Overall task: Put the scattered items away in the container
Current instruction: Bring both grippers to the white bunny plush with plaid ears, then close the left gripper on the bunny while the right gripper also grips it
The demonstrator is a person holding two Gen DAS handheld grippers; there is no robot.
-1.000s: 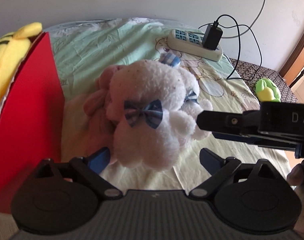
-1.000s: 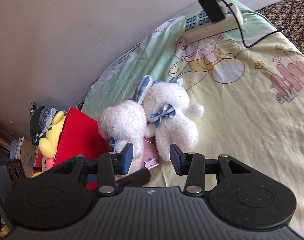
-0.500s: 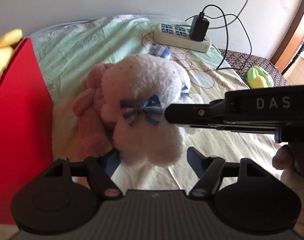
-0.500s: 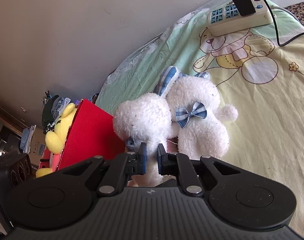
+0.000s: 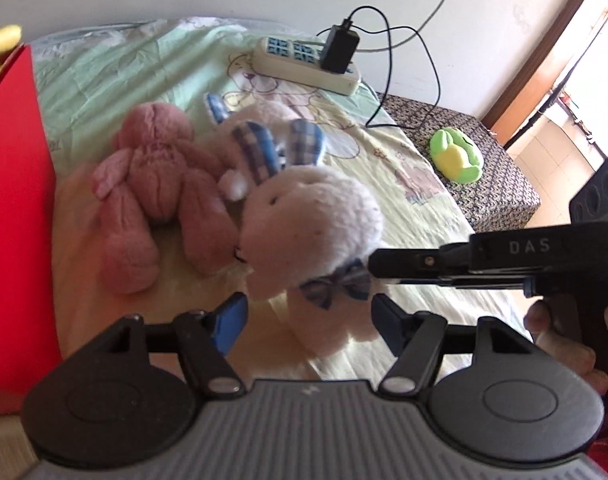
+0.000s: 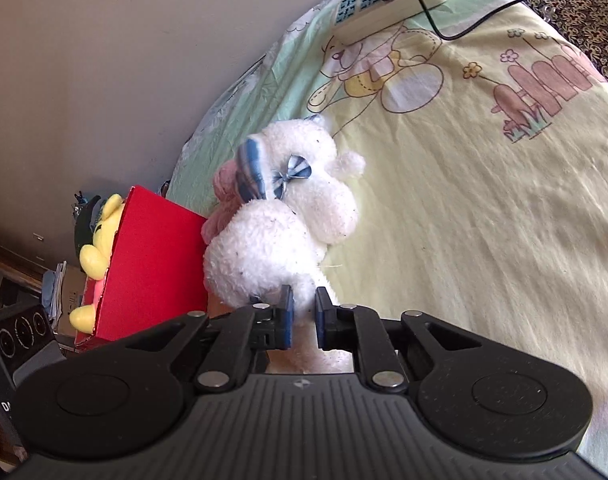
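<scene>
R gripper (image 6: 303, 312) clamped on white plush rabbit (image 6: 264, 256), low on body. L gripper (image 5: 306, 322) jaws just narrowed, apart, pads astride rabbit (image 5: 308, 232), not pressing. Rabbit on bedsheet (image 6: 484, 208), touching 2nd white plush (image 6: 324, 188) + pink plush (image 5: 156, 184). Red box (image 6: 152, 256) beside, yellow plush (image 6: 102, 236) inside. Power strip (image 5: 304, 60) far.

Both wrist cams sit close, angled down over the bed (image 5: 404, 168), sharing the white plush bunny (image 5: 312, 220) from opposite sides.

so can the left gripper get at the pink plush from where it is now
Probably yes. The left gripper is open, and the pink plush lies uncovered left of the white bunny that the right gripper pinches; only the red box crowds its left.
</scene>
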